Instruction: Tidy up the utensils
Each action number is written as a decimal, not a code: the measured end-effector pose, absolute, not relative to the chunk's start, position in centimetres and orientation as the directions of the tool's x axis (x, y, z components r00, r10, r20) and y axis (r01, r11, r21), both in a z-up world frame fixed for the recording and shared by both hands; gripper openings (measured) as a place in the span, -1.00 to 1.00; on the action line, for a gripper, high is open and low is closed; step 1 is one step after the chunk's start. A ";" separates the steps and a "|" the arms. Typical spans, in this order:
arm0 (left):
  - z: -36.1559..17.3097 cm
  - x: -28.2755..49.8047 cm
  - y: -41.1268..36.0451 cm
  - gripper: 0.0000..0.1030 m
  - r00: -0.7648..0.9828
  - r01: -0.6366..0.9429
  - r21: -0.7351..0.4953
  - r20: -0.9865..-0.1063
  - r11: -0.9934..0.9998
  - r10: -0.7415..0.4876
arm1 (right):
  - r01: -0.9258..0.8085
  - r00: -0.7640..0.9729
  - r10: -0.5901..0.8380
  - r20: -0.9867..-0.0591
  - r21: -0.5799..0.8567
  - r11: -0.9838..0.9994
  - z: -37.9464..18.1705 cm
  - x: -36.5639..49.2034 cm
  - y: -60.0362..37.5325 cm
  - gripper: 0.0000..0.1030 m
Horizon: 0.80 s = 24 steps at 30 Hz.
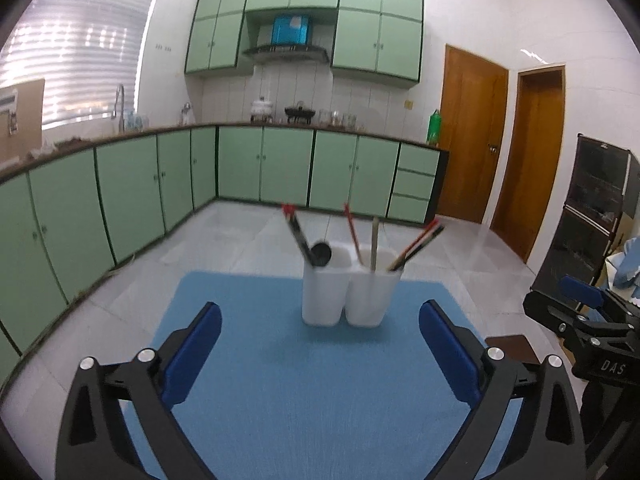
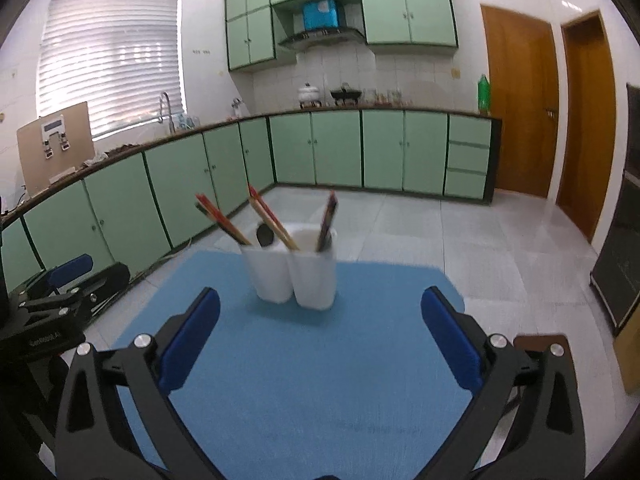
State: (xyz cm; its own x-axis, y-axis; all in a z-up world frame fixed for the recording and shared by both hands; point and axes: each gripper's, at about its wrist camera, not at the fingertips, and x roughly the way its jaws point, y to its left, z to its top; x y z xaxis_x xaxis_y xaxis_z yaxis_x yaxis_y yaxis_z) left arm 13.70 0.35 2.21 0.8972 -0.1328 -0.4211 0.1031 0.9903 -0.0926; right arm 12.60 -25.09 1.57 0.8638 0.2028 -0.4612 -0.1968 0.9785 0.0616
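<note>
Two cups (image 1: 348, 296) touching side by side on mat (image 1: 280, 380); ladle (image 1: 308, 242) in left cup, chopsticks (image 1: 416, 246) in right; cabinets (image 1: 264, 164) behind.

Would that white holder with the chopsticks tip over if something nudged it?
Probably fairly easily: the white holder is tall and narrow, and its chopsticks lean outward above the rim. It looks like light plastic. The twin holder touching it might steady one side.

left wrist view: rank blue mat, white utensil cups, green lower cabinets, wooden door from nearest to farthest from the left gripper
1. blue mat: directly under the open left gripper.
2. white utensil cups: ahead, standing on the mat's far half.
3. green lower cabinets: across the floor, along the back wall.
4. wooden door: right of the cabinets; too close to them to rank surely.
</note>
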 end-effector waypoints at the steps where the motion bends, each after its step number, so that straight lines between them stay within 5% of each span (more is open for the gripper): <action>1: 2.7 13.5 0.3 0.88 0.903 0.103 -0.088 -0.409 0.991 -0.130 | -0.202 0.870 0.205 -0.449 0.057 0.978 2.2 12.6 -25.0 0.90; 11: 6.4 11.5 0.0 0.88 0.945 0.104 -0.050 -0.307 0.993 -0.114 | -0.245 0.900 0.242 -0.362 0.040 0.969 6.0 11.4 -24.6 0.90; 24: 6.6 11.0 -0.1 0.88 0.950 0.107 -0.039 -0.292 0.993 -0.114 | -0.269 0.899 0.262 -0.352 0.029 0.963 6.7 11.7 -24.2 0.90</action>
